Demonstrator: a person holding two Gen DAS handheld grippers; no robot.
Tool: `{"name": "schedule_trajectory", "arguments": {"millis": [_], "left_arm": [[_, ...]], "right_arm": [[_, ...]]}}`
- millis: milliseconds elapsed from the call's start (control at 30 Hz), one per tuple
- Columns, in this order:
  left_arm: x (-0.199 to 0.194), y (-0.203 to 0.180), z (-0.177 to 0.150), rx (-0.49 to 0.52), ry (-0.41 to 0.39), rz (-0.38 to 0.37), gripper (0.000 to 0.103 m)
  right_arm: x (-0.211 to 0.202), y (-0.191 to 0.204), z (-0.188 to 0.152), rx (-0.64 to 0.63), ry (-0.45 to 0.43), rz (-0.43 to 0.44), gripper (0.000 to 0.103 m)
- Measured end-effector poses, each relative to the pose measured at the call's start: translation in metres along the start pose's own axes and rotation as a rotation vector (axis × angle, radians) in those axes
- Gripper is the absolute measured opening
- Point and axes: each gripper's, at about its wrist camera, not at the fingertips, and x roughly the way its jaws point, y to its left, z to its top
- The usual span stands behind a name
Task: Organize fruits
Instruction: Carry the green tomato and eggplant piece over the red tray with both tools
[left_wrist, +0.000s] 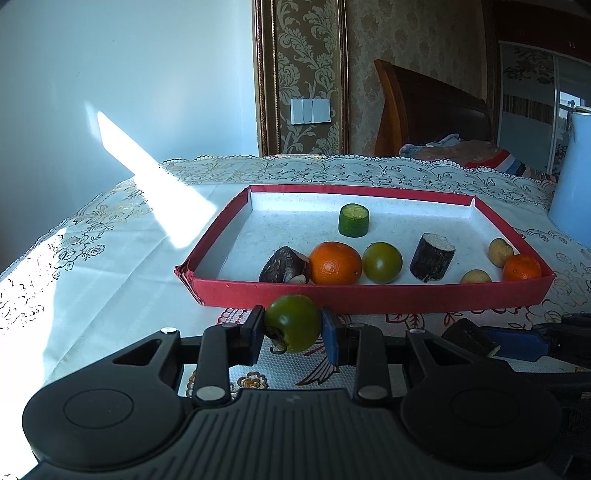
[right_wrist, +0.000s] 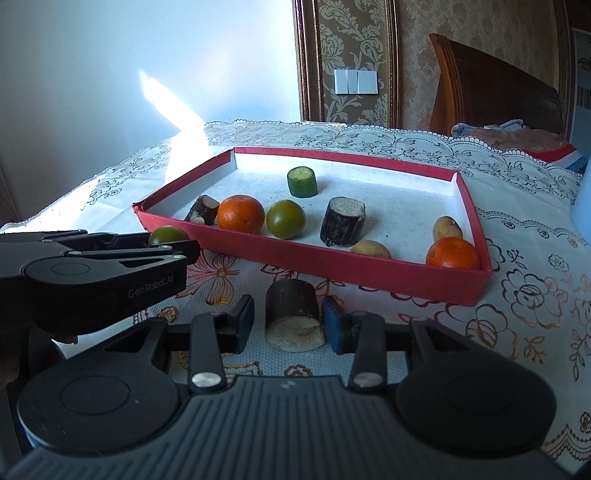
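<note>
My left gripper (left_wrist: 293, 326) is shut on a green tomato (left_wrist: 295, 321) and holds it just in front of the red tray (left_wrist: 369, 295); it also shows in the right wrist view (right_wrist: 168, 236). My right gripper (right_wrist: 288, 321) is open around a dark cane piece (right_wrist: 293, 314) that lies on the tablecloth, with a gap at the left finger. The tray (right_wrist: 369, 275) holds two oranges (right_wrist: 241, 213) (right_wrist: 452, 253), a green tomato (right_wrist: 285, 218), a green cylinder (right_wrist: 302, 181), two dark cane pieces (right_wrist: 342, 220) (right_wrist: 203, 209) and two small yellow fruits (right_wrist: 371, 248) (right_wrist: 447, 228).
A lace tablecloth (left_wrist: 92, 258) covers the table. A pale blue container (left_wrist: 572, 184) stands at the right beyond the tray. A wooden headboard (left_wrist: 432, 110) and a wall stand behind the table.
</note>
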Motion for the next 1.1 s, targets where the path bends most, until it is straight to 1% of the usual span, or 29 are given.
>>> {"name": "schedule_trajectory", "arguments": {"millis": [133,400,567,700,933,1100], "left_arm": [[-0.001,0.000,0.000,-0.001,-0.003,0.003,0.032],[-0.002,0.002,0.001,-0.009,-0.007,0.014,0.032],[-0.005,0.002,0.005,-0.014,-0.019,0.024,0.032],[-0.006,-0.004,0.014,-0.008,-0.038,0.024,0.032],[0.004,-0.028,0.038,0.011,-0.067,0.009,0.032],[0.027,-0.044,0.054,0.016,-0.060,0.036,0.032]], "right_arm": [[-0.001,0.000,0.000,0.001,-0.007,-0.004,0.031],[-0.016,-0.001,0.002,0.027,-0.088,-0.001,0.031],[-0.028,-0.004,0.010,0.042,-0.169,-0.031,0.030],[-0.030,-0.014,0.022,0.056,-0.201,-0.061,0.031],[-0.017,-0.042,0.037,0.095,-0.206,-0.111,0.031],[-0.003,-0.059,0.045,0.111,-0.185,-0.139,0.031]]}}
